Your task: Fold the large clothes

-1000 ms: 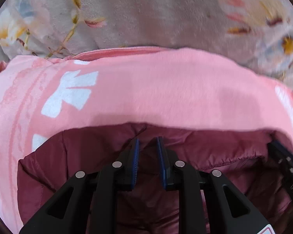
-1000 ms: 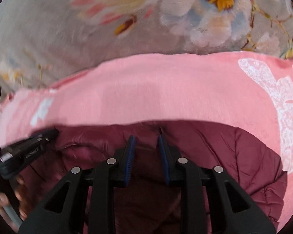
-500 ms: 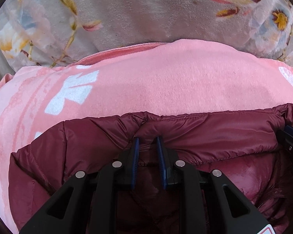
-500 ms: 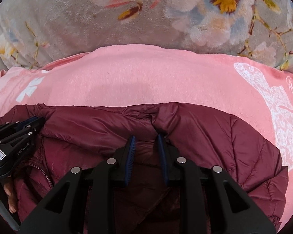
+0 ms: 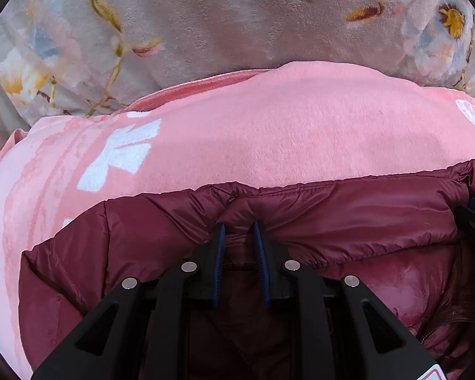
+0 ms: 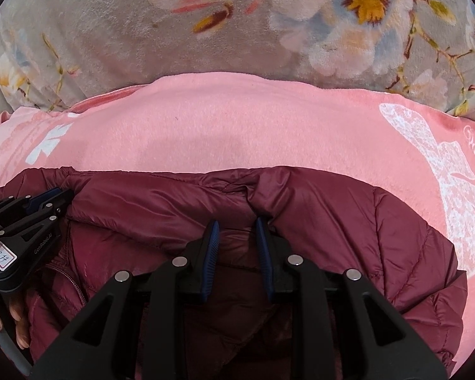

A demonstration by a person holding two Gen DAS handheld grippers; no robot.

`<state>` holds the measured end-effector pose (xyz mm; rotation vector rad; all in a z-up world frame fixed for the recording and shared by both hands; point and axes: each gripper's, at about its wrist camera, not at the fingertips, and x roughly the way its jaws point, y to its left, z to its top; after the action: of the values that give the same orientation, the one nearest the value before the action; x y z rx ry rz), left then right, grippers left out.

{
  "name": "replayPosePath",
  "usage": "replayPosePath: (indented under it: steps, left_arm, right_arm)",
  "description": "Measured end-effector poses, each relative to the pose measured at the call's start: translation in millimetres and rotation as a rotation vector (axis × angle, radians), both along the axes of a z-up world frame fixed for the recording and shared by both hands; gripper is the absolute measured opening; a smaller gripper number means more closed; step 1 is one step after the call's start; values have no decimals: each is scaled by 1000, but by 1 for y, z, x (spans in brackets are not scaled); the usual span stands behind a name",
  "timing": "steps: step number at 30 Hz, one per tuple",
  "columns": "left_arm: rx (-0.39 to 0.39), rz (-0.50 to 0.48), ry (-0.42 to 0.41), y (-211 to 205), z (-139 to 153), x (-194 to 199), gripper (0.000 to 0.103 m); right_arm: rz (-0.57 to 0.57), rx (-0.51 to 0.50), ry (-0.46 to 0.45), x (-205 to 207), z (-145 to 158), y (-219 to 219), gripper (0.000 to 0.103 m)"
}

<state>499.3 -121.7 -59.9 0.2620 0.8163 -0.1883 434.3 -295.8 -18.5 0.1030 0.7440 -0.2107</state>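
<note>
We hold the maroon puffer jacket (image 5: 348, 218) by its folded top edge — left tool (image 5: 239, 231) and right tool (image 6: 236, 226) each narrowly pinching fabric, it seems — over the pink blanket (image 6: 224, 126) on a floral bedspread (image 5: 205, 15).

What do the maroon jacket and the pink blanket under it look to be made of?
Maroon jacket: looks like thin synthetic shell, perhaps nylon, padded; it has a sheen, fine crinkles and quilted stitch lines. Pink blanket: seems a soft fleece or plush; matte, short fuzzy nap, with white printed shapes.
</note>
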Motion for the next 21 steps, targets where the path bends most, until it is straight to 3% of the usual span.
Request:
replayPosePath:
  steps: [8, 12, 14, 16, 17, 19, 21]
  left_arm:
    - [20, 4, -1, -2, -1, 2, 20]
    - [69, 8, -13, -8, -2, 1, 20]
    - [100, 20, -26, -10, -1, -1, 25]
    - [144, 61, -42, -6, 4, -10, 50]
    - [148, 85, -42, -1, 10, -18, 54]
    - [49, 66, -25, 20, 29, -41, 63]
    - [-23, 57, -4, 44, 45, -69, 66]
  right_arm:
    - [-4, -43, 24, 6, -3, 5, 24]
    - [-3, -61, 32, 9, -4, 7, 26]
    - [22, -26, 22, 6, -1, 4, 34]
    - [10, 19, 42, -9, 6, 0, 34]
    - [-5, 51, 41, -22, 12, -2, 35]
    - [-9, 136, 1, -63, 30, -6, 46]
    - [-21, 141, -14, -103, 41, -7, 49]
